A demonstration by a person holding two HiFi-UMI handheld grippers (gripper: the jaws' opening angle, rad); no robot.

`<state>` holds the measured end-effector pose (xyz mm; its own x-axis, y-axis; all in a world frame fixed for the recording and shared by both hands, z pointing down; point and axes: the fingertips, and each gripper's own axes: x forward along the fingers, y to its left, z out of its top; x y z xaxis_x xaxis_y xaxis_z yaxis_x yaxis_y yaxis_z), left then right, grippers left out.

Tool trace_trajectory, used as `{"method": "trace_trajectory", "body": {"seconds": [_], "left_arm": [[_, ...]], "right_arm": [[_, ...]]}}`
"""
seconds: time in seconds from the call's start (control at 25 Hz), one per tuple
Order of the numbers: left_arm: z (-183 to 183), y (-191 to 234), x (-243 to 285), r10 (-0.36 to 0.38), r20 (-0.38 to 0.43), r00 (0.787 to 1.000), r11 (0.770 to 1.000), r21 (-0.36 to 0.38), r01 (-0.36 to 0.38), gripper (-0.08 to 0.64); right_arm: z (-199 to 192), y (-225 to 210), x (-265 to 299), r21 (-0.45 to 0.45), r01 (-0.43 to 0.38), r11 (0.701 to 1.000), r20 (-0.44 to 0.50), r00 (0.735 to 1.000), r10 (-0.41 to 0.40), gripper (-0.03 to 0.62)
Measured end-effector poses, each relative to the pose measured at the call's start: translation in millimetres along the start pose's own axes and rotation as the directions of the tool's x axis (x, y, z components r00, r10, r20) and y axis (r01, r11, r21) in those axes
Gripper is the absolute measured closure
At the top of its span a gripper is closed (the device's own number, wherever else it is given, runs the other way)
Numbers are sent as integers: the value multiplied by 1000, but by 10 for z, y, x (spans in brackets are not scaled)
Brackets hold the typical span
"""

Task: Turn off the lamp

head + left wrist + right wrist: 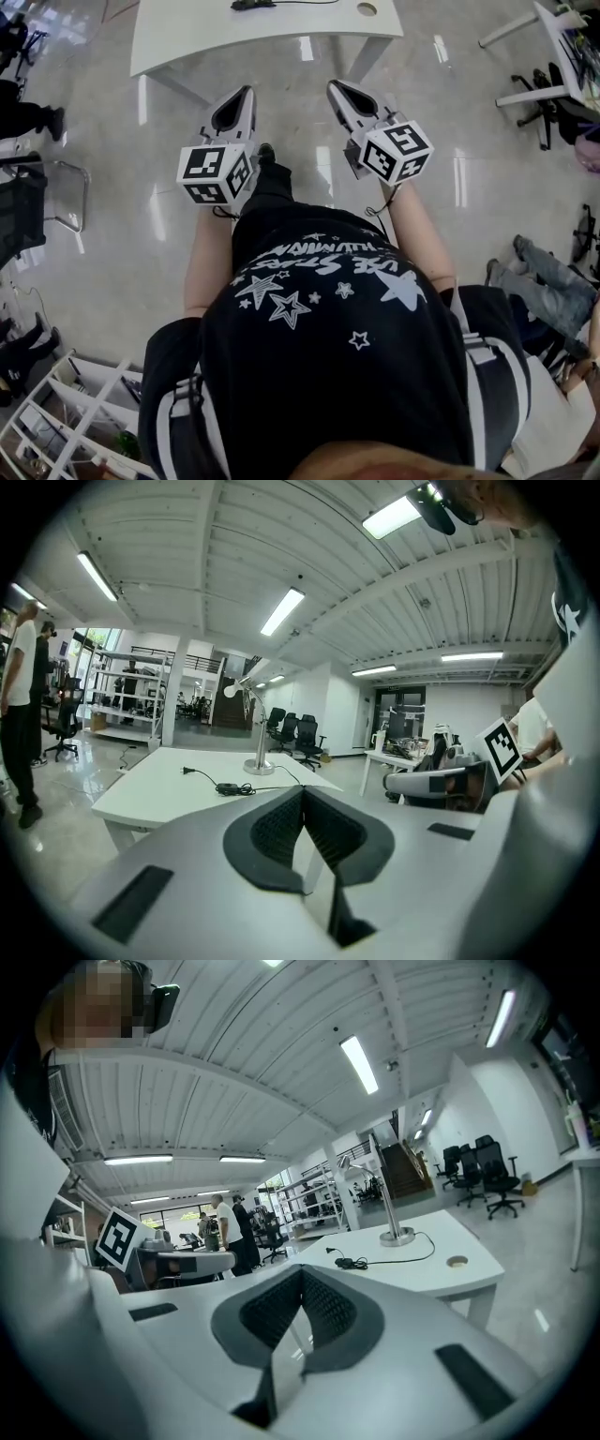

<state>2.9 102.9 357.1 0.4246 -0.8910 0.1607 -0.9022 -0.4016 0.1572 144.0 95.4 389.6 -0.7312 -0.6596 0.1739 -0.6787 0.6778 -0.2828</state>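
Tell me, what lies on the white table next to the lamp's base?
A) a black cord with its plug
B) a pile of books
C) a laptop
A: a black cord with its plug lies on the white table, close to the round base of the lamp.

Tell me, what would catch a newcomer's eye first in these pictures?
The left tongs and right tongs stick out in front of the person, both shut and empty, above a glossy floor. Ahead stands a white table bearing a silver lamp, with its plug lying on the tabletop.
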Motion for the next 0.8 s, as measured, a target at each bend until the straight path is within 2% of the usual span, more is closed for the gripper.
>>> {"method": "trace_trajectory", "body": {"seconds": [0.28,0.52,0.8], "left_arm": [[201,576,506,-63,7,998,998,-4,63,549],[343,1196,888,-68,-18,998,997,-38,67,549],[351,1681,1275,-112,-47,993,993,-48,110,548]], "right_arm": [[179,-209,709,13,41,999,-15,999,-40,586],[432,-322,1368,17,63,998,-13,998,-63,586],[515,-419,2060,20,73,997,-35,997,-73,586]]}}
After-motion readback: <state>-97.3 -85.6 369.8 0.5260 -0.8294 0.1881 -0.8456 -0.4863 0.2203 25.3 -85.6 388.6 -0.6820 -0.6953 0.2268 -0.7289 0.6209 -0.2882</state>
